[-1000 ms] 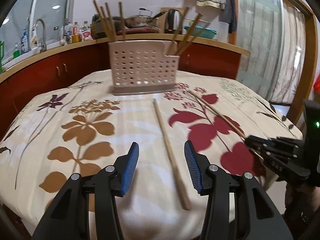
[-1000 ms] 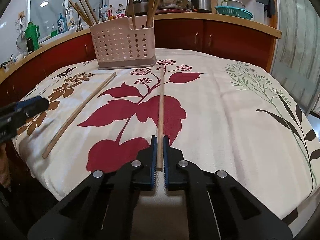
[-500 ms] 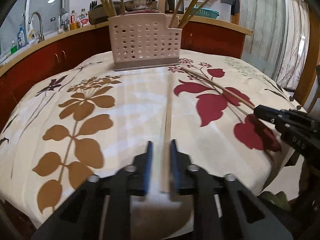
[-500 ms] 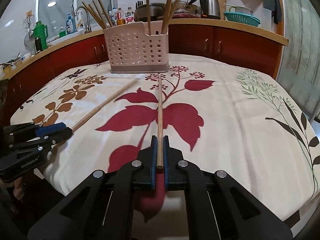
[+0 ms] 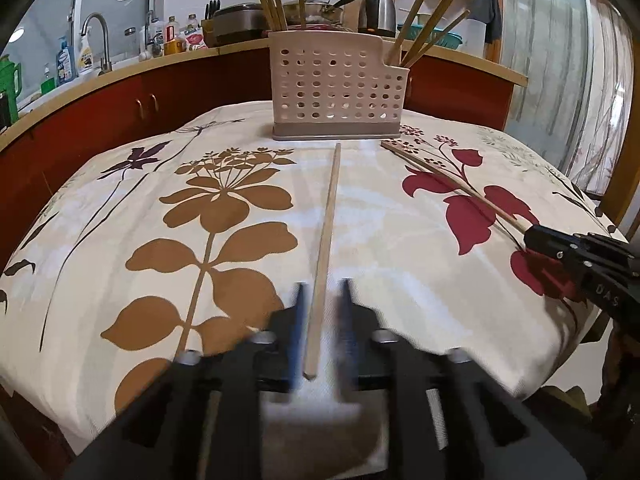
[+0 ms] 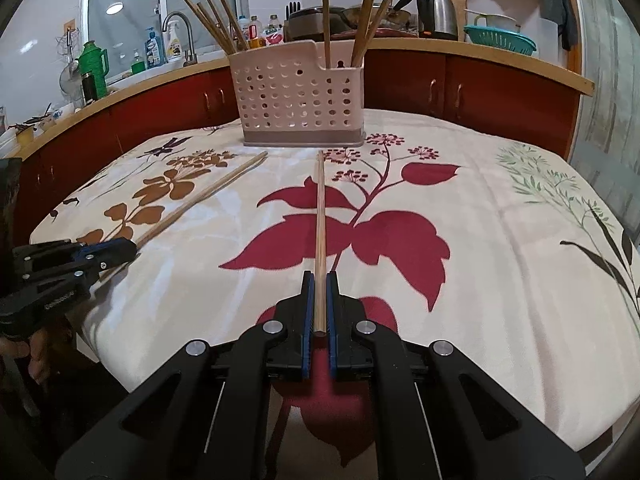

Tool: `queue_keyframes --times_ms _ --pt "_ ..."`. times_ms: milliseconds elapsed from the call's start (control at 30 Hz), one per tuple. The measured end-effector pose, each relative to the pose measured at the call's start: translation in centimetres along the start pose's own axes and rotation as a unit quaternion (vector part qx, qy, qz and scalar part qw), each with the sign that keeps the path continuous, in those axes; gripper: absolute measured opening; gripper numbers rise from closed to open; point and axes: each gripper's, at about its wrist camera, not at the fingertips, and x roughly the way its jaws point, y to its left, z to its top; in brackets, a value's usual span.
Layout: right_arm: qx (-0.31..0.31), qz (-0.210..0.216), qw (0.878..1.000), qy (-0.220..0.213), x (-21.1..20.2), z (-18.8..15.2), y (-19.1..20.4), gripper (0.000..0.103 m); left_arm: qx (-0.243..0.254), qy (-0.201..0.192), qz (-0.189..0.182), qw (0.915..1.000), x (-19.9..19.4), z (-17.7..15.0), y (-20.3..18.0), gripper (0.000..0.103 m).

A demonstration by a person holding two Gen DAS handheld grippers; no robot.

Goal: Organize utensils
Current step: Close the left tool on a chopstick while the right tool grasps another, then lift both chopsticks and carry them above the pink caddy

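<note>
A pale perforated utensil holder [image 5: 336, 92] with several chopsticks upright in it stands at the far side of the flowered tablecloth [image 5: 120, 240]. One wooden chopstick [image 5: 330, 208] lies on the cloth and points at the holder. Its near end is between the blurred jaws of my left gripper [image 5: 322, 292], which are opening, with a gap on both sides. My right gripper [image 6: 319, 276] is shut on the near end of a second chopstick [image 6: 320, 208], which stretches toward the holder [image 6: 300, 96]. Each view shows the other gripper at its edge: the right gripper [image 5: 536, 236] and the left gripper [image 6: 128, 250].
Behind the table runs a red cabinet with a wooden counter [image 6: 500, 60], carrying a kettle [image 6: 438, 16], a teal colander [image 6: 500, 42], bottles and a sink tap [image 5: 98, 40]. The cloth drops off at the near table edge under both grippers.
The left gripper came down over the chopstick's near end and narrowed around it; its jaws now stand wider apart. The right gripper has stayed shut on its chopstick.
</note>
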Motion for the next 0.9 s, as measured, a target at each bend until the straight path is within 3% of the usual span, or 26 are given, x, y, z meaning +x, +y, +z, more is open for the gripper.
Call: queue_keyframes --times_ms 33,267,400,633,900 --pt "0.003 0.001 1.0 0.001 0.0 -0.1 -0.1 0.007 -0.002 0.0 -0.001 1.0 -0.1 -0.2 0.1 0.049" --pt "0.0 0.003 1.0 -0.007 -0.1 -0.8 0.0 0.009 0.013 -0.003 -0.004 0.9999 -0.3 -0.5 -0.1 0.048" --pt "-0.006 0.004 1.0 -0.015 -0.2 -1.1 0.2 0.013 0.017 -0.004 -0.001 0.9999 -0.4 -0.5 0.1 0.029" --pt "-0.011 -0.001 1.0 -0.022 -0.4 -1.4 0.3 0.009 0.033 -0.011 0.012 0.9993 -0.7 -0.9 0.3 0.009" --pt "-0.011 -0.005 0.999 -0.045 -2.2 -0.5 0.3 0.006 0.024 -0.028 0.008 0.9993 -1.9 -0.3 0.9 0.007"
